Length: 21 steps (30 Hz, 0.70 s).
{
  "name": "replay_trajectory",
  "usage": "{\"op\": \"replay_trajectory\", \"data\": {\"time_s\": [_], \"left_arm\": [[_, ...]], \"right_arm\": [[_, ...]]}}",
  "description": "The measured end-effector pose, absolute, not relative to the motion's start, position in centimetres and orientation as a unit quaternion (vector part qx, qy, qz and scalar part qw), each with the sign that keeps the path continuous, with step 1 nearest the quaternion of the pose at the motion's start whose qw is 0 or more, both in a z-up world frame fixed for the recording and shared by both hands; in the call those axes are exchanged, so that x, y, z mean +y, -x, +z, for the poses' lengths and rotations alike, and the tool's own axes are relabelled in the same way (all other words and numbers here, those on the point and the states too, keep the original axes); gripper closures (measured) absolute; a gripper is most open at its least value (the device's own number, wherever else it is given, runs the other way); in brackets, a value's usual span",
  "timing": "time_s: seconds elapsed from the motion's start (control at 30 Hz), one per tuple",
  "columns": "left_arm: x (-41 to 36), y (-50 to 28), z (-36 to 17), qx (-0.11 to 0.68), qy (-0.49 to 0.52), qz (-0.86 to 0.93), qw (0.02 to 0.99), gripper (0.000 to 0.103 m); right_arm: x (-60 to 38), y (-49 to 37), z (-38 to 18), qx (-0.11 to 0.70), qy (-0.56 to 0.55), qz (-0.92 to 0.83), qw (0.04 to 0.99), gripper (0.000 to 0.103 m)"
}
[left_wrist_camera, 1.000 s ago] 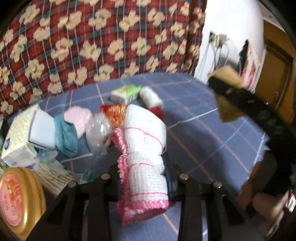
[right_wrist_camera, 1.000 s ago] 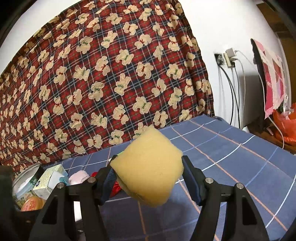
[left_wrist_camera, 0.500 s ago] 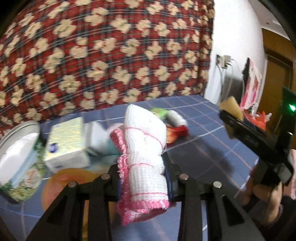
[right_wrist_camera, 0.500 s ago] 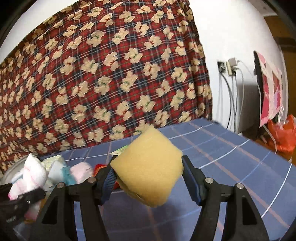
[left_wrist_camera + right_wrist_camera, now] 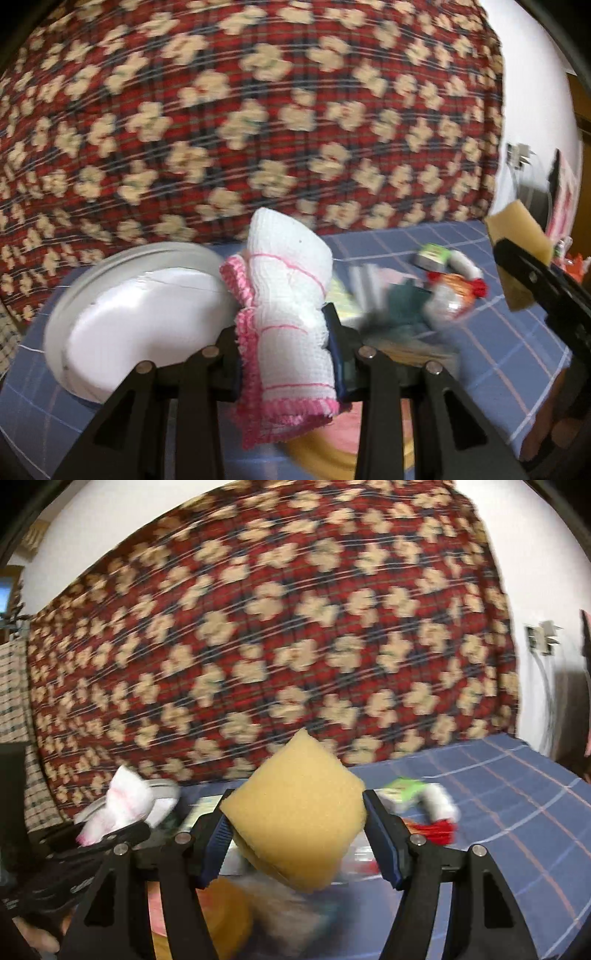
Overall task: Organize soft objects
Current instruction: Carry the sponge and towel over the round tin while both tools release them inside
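The left gripper is clenched on a rolled white cloth with pink trim, held upright just in front of the open round tin on the blue checked sheet. The right gripper grasps a yellow sponge — squeezed between both pads, raised above the sheet, right of the tin. More soft things lie blurred right of the tin — a teal cloth and a red-and-white roll. A red plaid bear-print blanket hangs behind the tin.
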<state>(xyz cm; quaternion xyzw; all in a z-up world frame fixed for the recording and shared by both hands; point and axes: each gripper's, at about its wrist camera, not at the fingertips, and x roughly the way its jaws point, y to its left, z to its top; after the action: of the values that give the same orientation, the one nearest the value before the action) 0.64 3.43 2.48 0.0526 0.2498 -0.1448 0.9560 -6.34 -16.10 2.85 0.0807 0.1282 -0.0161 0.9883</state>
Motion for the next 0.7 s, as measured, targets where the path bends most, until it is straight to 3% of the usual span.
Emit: {"op": "replay_trajectory", "data": {"time_s": [0.7], "left_arm": [[17.6,-6.7,1.1,0.266,-0.007,0.013,0.964,0.069]], "right_arm": [[0.9,-2.2,2.7,0.168,-0.068,0.086,0.98,0.034]]}}
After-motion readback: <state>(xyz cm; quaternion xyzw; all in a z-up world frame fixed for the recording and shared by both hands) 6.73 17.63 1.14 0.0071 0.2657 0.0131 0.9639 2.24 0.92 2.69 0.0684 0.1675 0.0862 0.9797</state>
